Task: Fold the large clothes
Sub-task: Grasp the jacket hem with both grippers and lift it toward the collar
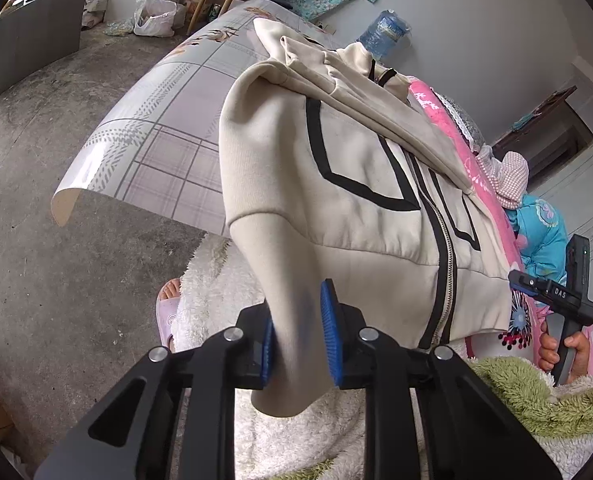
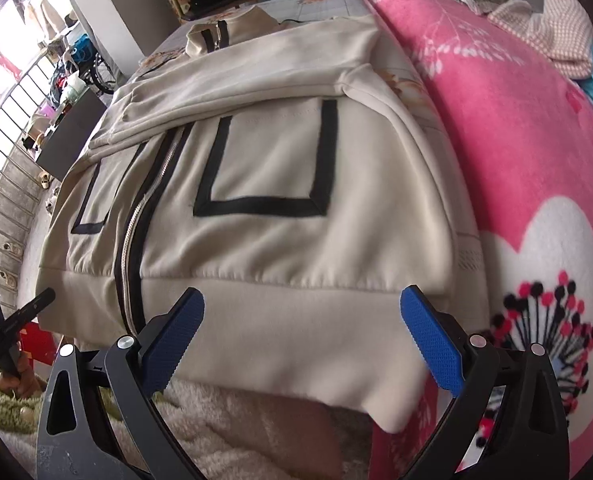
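While the bare concrete floor [image 1: 56,184] fills nine o'clock in the left wrist view, a checked sheet [image 1: 164,136] covers the bed beside it. At six o'clock the left gripper [image 1: 300,332] is clenched on a hem corner of the cream zip jacket [image 1: 336,168], which lies front-up on that bed. A pink floral blanket [image 2: 516,152] runs along three o'clock. The right gripper [image 2: 300,320] stands spread wide at the jacket's hem, seemingly not touching it.

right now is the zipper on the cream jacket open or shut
Shut as far as visible: on the cream jacket, the zipper runs closed between the black stripes down to the hem. Its upper part is hidden under the folded sleeves.
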`<state>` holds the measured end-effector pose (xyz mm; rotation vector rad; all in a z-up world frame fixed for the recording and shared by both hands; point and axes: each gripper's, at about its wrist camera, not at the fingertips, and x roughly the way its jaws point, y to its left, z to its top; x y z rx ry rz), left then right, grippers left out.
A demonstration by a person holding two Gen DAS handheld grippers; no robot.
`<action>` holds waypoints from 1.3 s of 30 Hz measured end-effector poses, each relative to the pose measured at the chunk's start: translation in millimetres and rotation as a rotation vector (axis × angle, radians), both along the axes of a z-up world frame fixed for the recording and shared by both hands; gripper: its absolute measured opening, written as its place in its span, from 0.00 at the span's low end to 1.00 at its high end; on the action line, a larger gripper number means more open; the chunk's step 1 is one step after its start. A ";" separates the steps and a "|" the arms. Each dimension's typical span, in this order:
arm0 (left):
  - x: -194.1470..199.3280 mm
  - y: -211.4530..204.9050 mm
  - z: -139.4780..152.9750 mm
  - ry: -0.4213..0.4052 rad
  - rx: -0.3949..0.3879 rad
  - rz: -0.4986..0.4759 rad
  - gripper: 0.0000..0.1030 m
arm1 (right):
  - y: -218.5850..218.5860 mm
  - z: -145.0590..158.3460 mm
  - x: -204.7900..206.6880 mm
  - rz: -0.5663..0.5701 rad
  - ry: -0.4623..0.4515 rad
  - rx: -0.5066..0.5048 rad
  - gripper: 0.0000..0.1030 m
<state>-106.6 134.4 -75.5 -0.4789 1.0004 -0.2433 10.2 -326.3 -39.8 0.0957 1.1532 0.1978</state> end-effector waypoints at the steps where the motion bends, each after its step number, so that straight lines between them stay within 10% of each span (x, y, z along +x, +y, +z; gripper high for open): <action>1: 0.4 0.4 -0.5 0.003 0.000 -0.005 0.19 | -4.3 -2.5 -6.0 -0.008 0.020 -0.009 0.92; 10: 0.8 -1.4 -6.4 0.029 0.012 -0.043 0.19 | -52.1 -31.2 -31.9 -0.164 0.128 0.100 0.76; 18: -7.4 -10.4 7.5 -0.009 0.028 -0.087 0.17 | -78.4 -58.6 -35.4 -0.236 0.227 0.298 0.09; 28: 1.5 -14.9 63.2 -0.165 -0.057 -0.059 0.05 | -81.2 17.8 -24.2 -0.127 0.035 0.436 0.03; 39: 77.6 27.0 86.5 -0.159 -0.287 0.097 0.05 | -92.9 30.1 47.3 -0.178 -0.118 0.591 0.03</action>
